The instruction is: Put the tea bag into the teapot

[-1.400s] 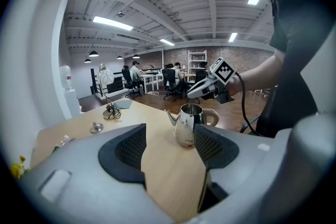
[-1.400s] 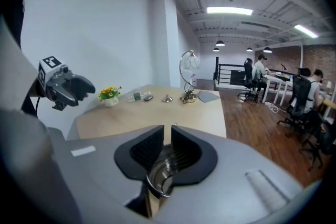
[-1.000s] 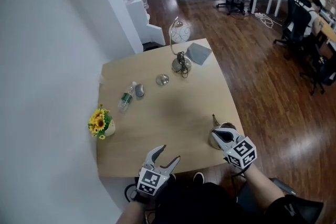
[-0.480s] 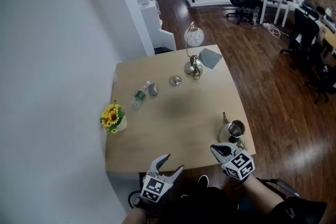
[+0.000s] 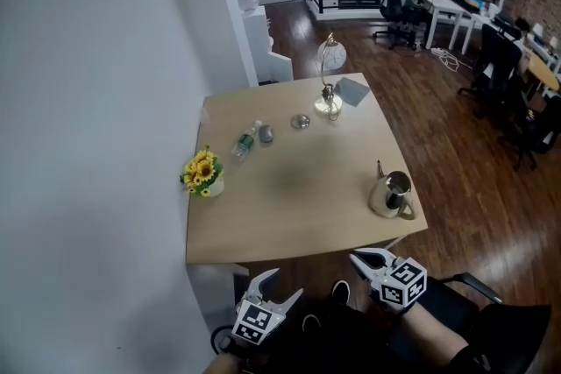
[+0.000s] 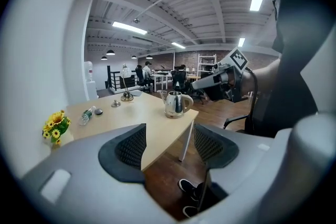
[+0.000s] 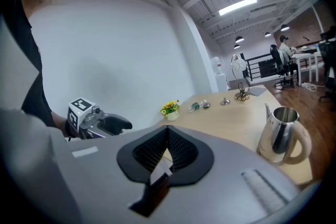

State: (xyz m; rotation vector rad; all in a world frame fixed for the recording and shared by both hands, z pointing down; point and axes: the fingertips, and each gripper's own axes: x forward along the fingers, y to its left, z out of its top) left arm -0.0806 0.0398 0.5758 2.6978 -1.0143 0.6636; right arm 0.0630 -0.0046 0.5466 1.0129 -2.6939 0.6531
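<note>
The steel teapot stands lidless near the table's right front corner; it also shows in the left gripper view and close in the right gripper view. My right gripper hangs below the table's front edge, short of the teapot. Its jaws are shut on a small pale tea bag, with a dark tag hanging under it. My left gripper is off the table at the lower left, open with nothing between its pads.
On the wooden table stand a pot of yellow flowers, a lying bottle, a small metal lid, a lamp and a grey pad. A chair armrest is at the lower right. People sit at desks far behind.
Both grippers have drawn back off the table toward the person. The right one, earlier beside the teapot, is now below the front edge. The head view has pulled back.
</note>
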